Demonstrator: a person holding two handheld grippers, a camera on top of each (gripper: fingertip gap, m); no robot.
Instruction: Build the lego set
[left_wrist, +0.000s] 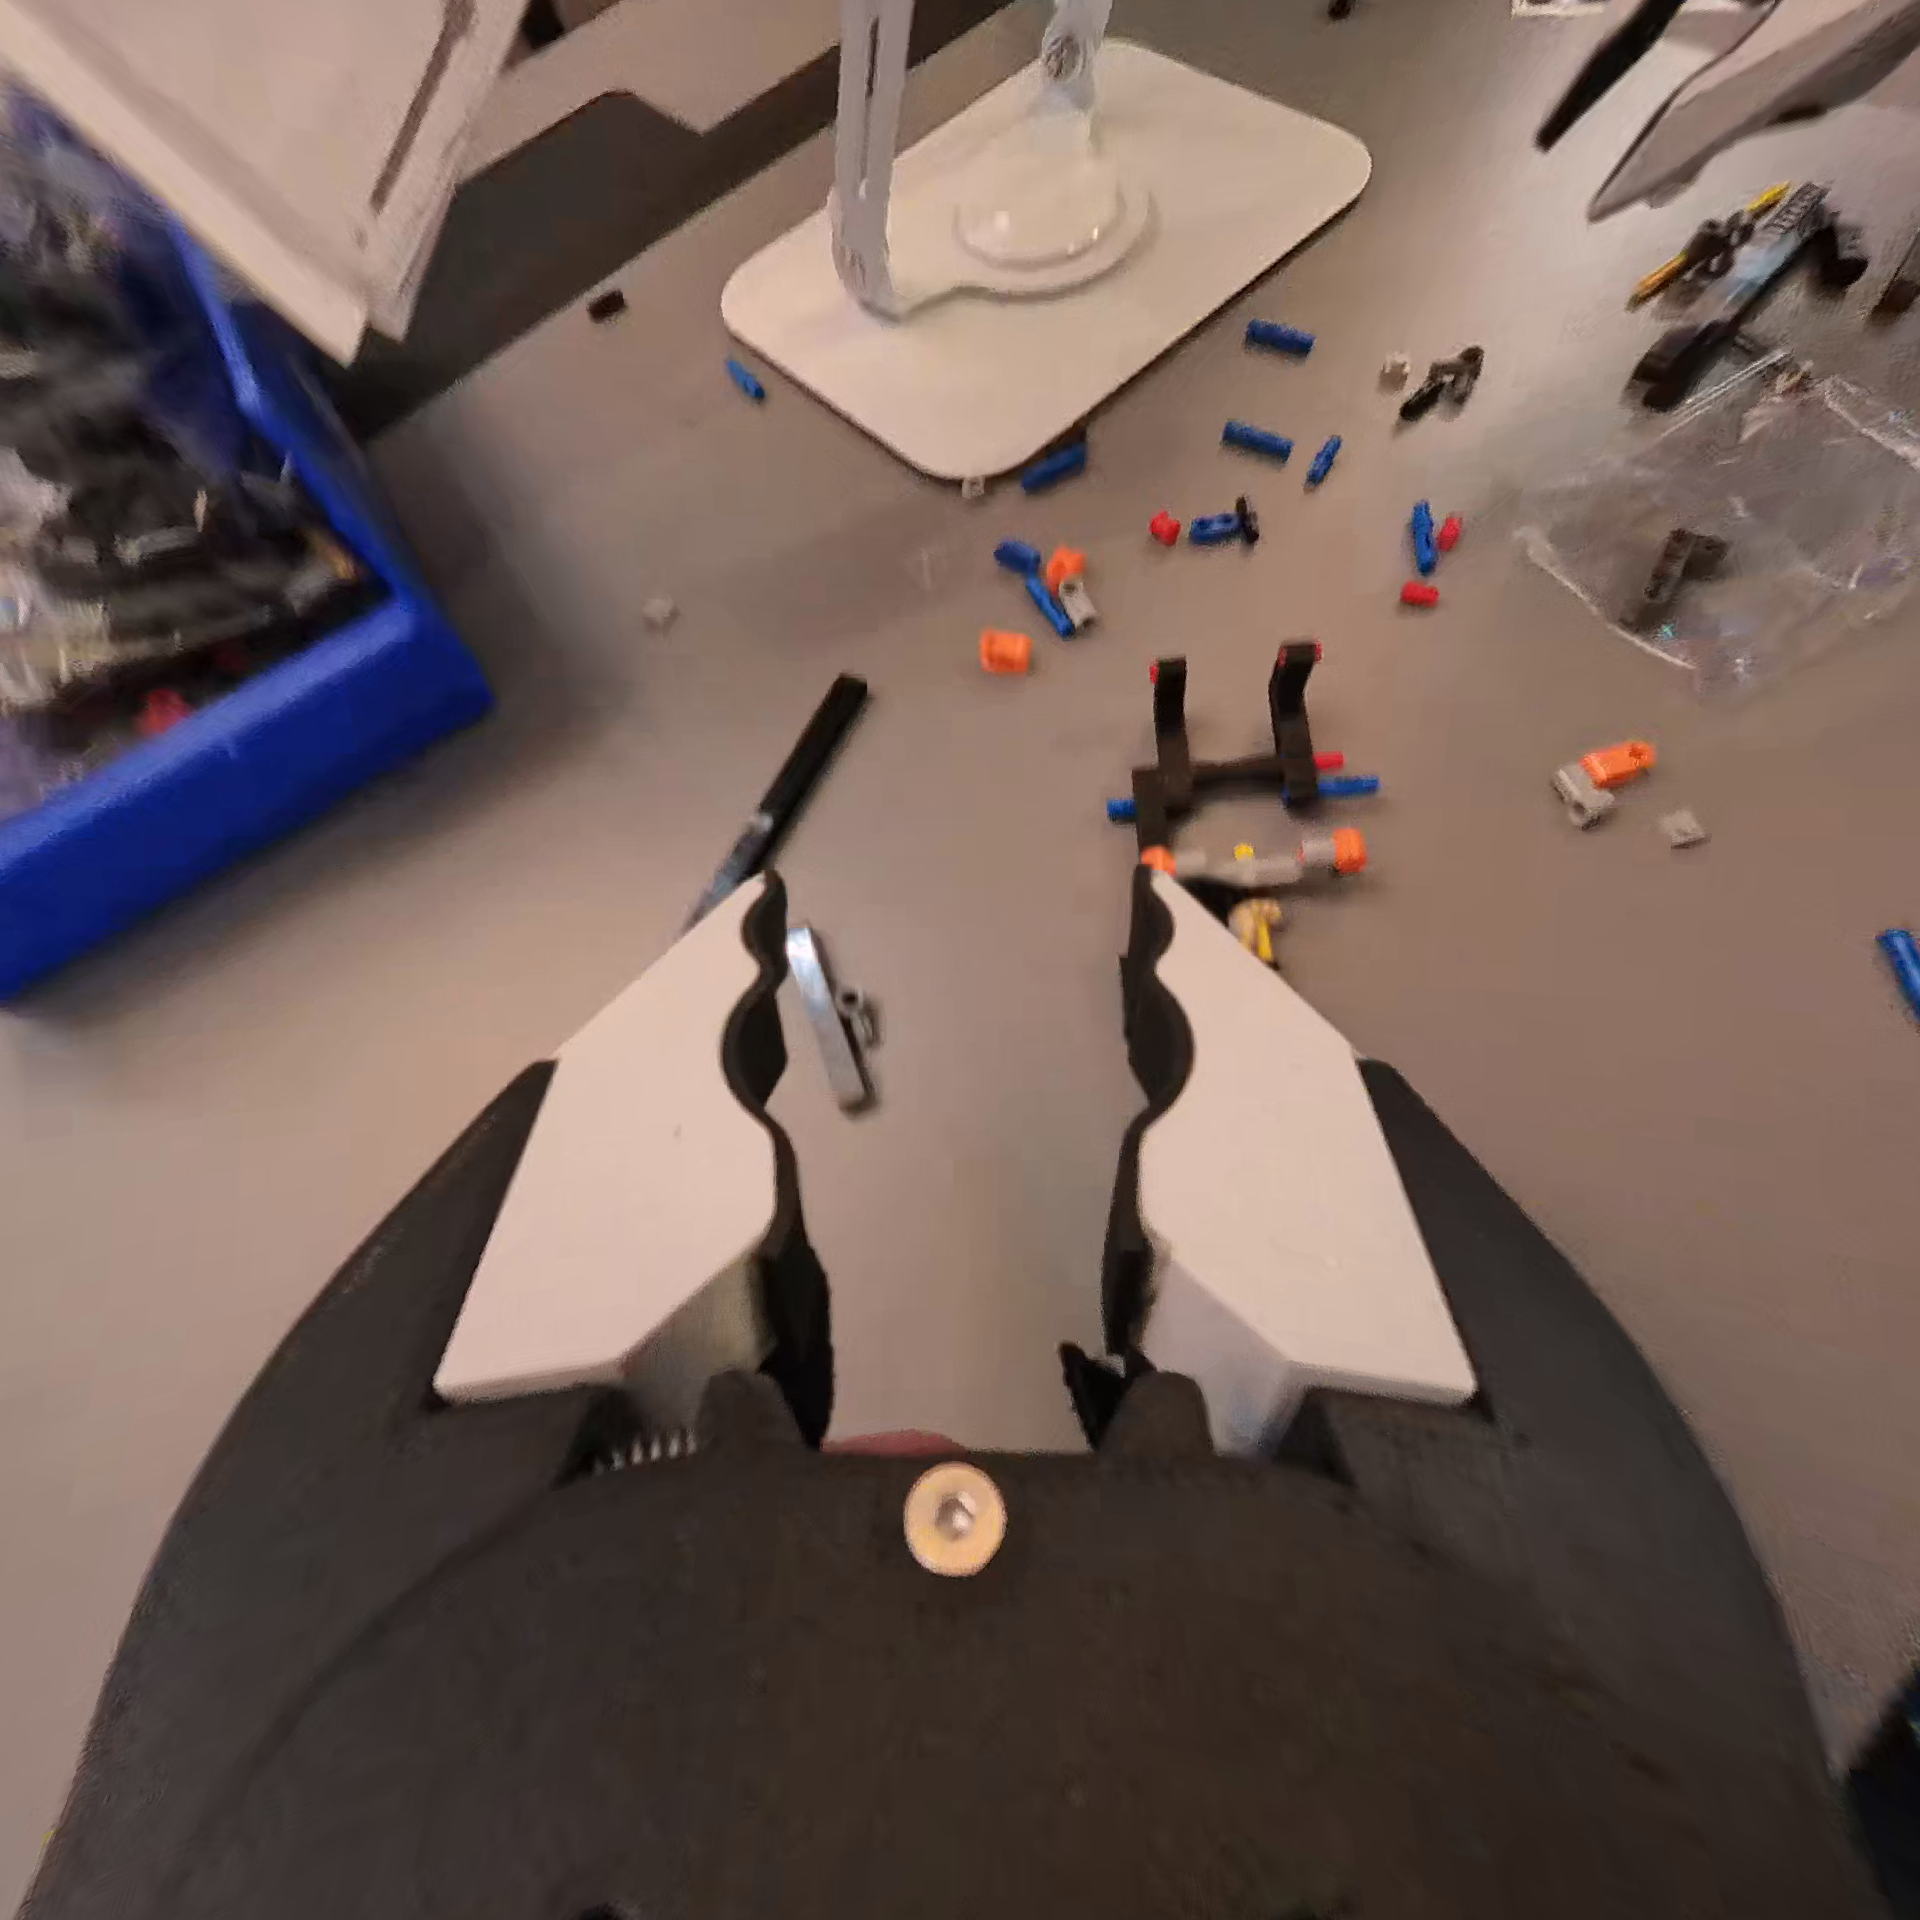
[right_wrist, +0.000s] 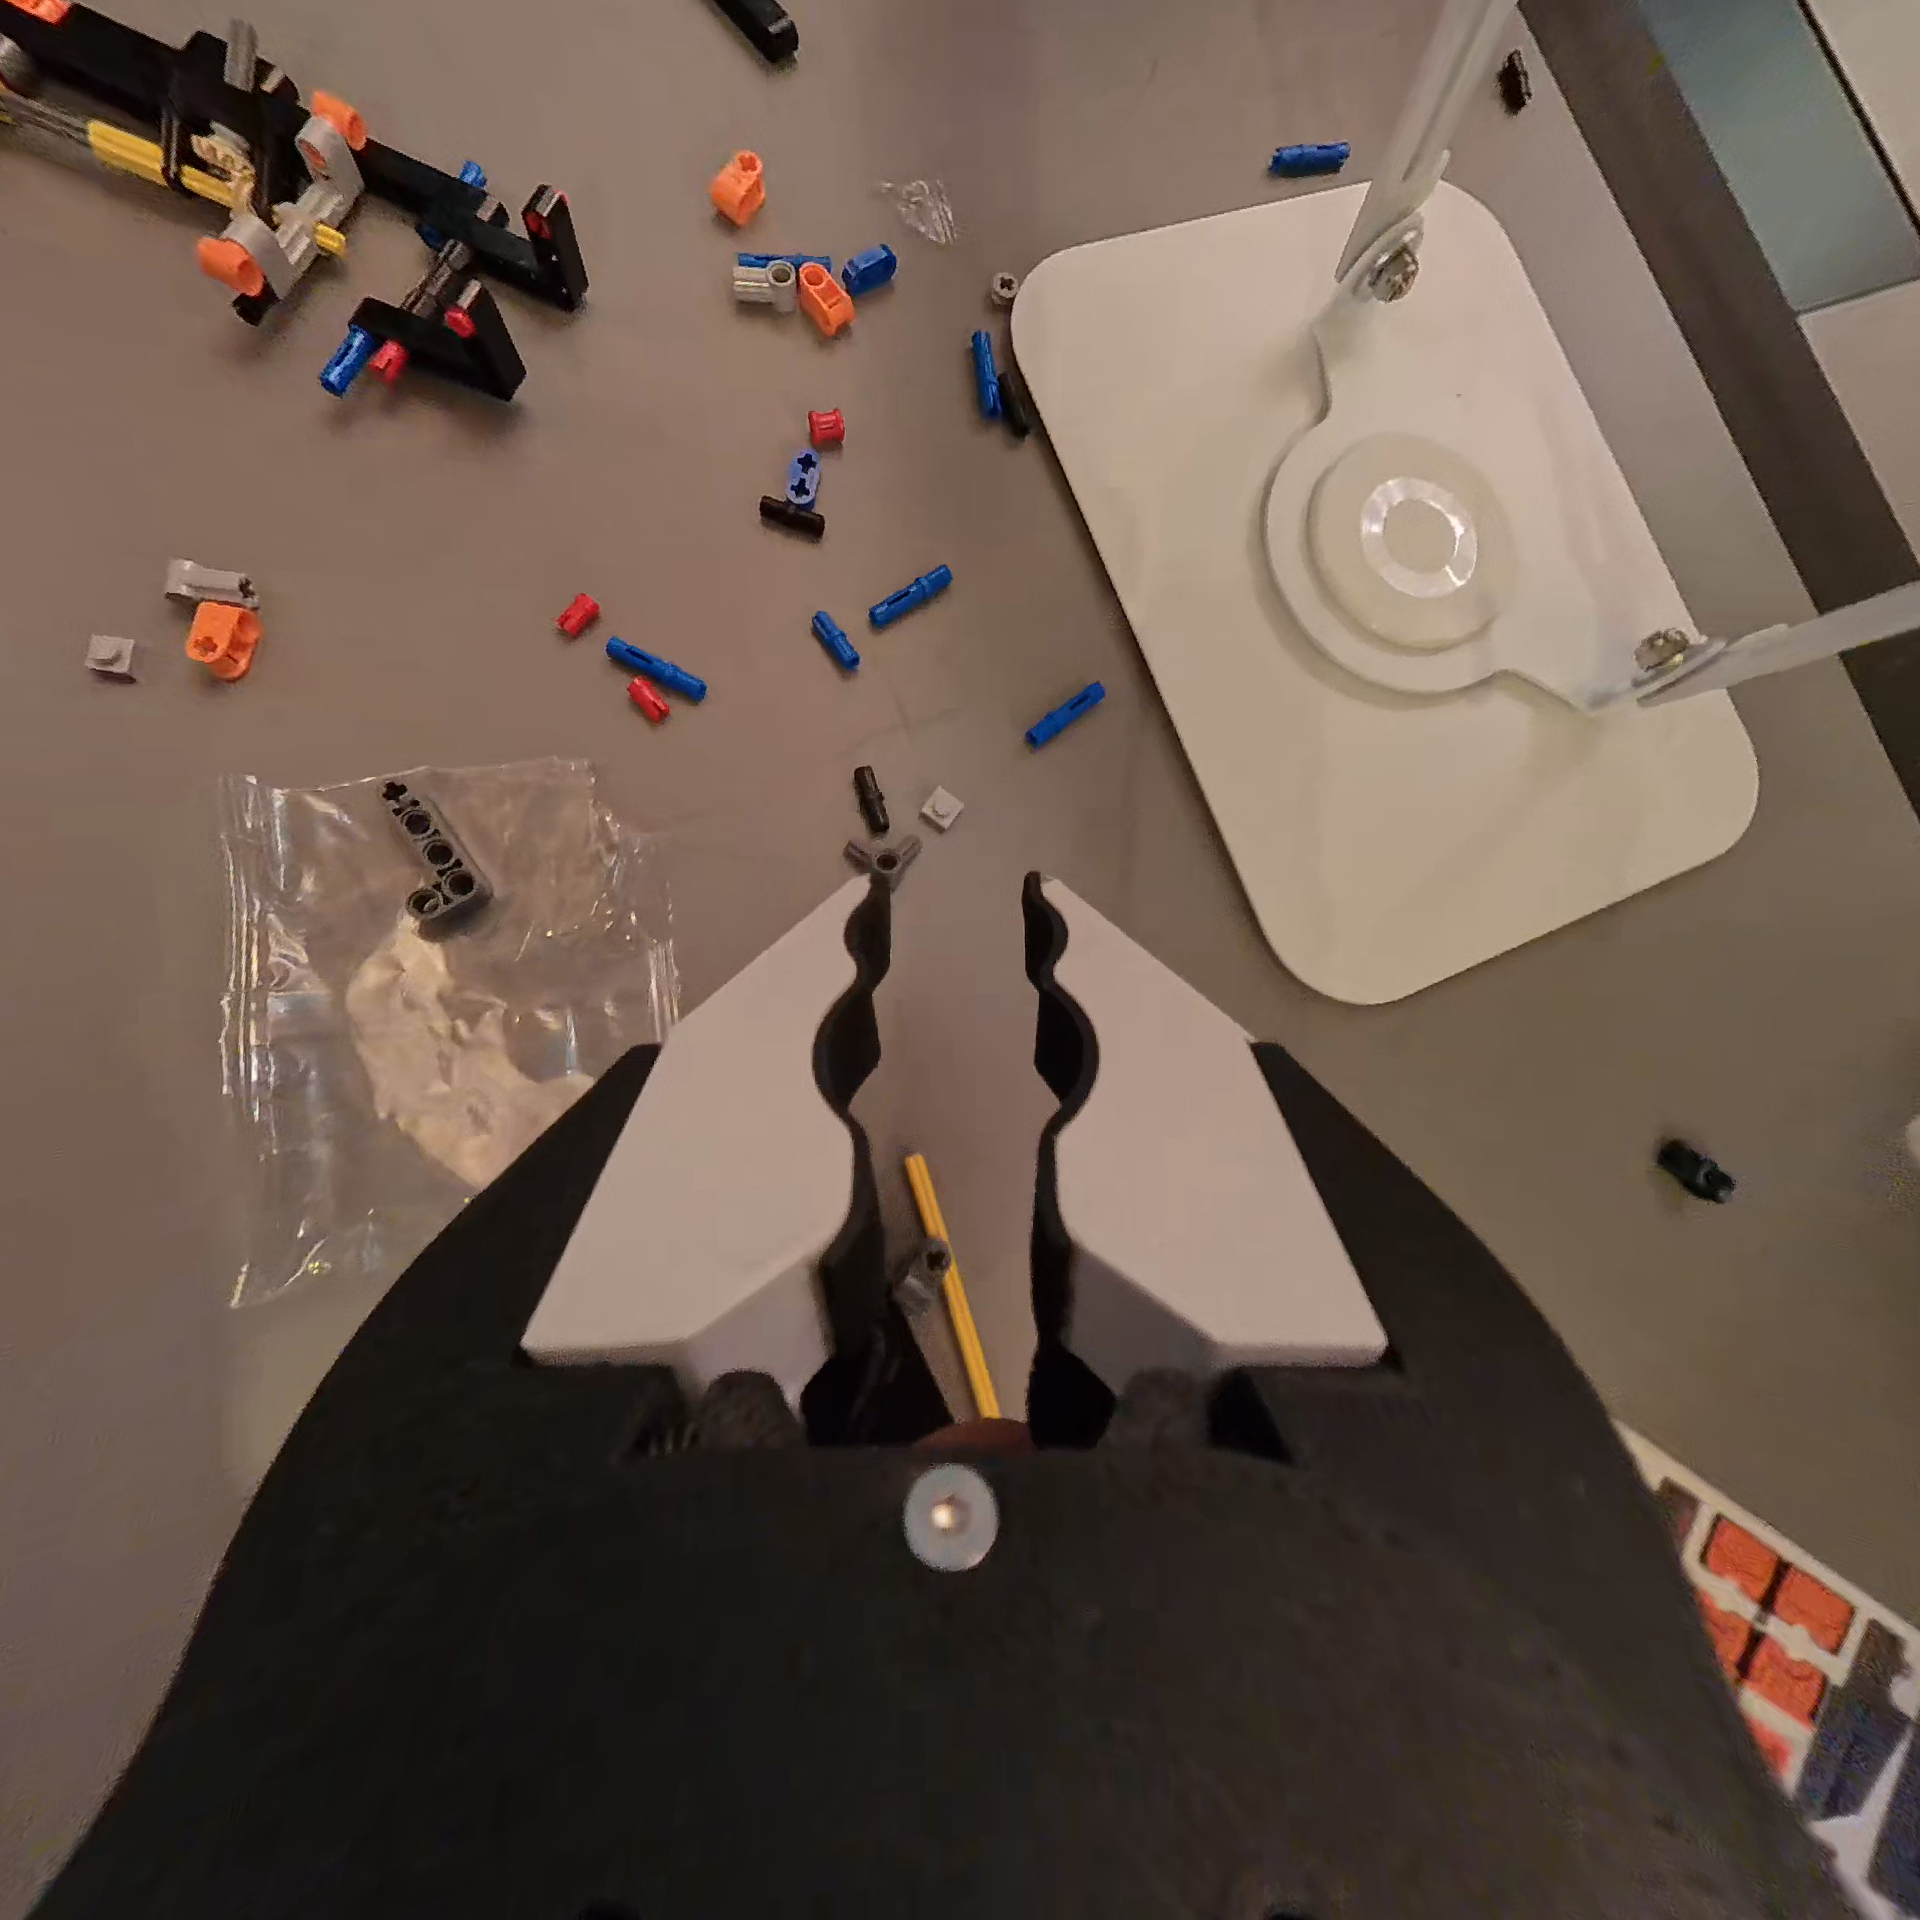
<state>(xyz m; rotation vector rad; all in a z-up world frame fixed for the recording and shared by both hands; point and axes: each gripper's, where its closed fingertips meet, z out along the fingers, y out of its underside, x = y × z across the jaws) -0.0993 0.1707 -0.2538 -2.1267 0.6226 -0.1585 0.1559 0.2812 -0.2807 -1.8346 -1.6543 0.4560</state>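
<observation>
My left gripper (left_wrist: 956, 894) is open and empty above the grey table. A part-built black lego assembly (left_wrist: 1236, 769) with blue, red and orange pins lies just beyond its right fingertip; a grey beam (left_wrist: 826, 1013) lies by its left finger and a black beam (left_wrist: 805, 774) beyond it. My right gripper (right_wrist: 951, 883) is open and empty. A yellow axle (right_wrist: 951, 1283) with a small grey connector (right_wrist: 923, 1270) lies on the table under its jaws. A grey three-pronged piece (right_wrist: 881, 858) sits at its left fingertip. The same assembly (right_wrist: 312, 208) lies at the far left in the right wrist view.
Loose blue, red and orange pins (right_wrist: 655, 665) are scattered over the table. A white stand base (right_wrist: 1455, 790) sits right, also seen in the left wrist view (left_wrist: 1039, 312). A clear plastic bag (right_wrist: 416, 987) holds a dark bent beam (right_wrist: 436, 857). A blue bin (left_wrist: 208, 748) of parts stands left. My right fingertips sit around 30 cm from my left ones.
</observation>
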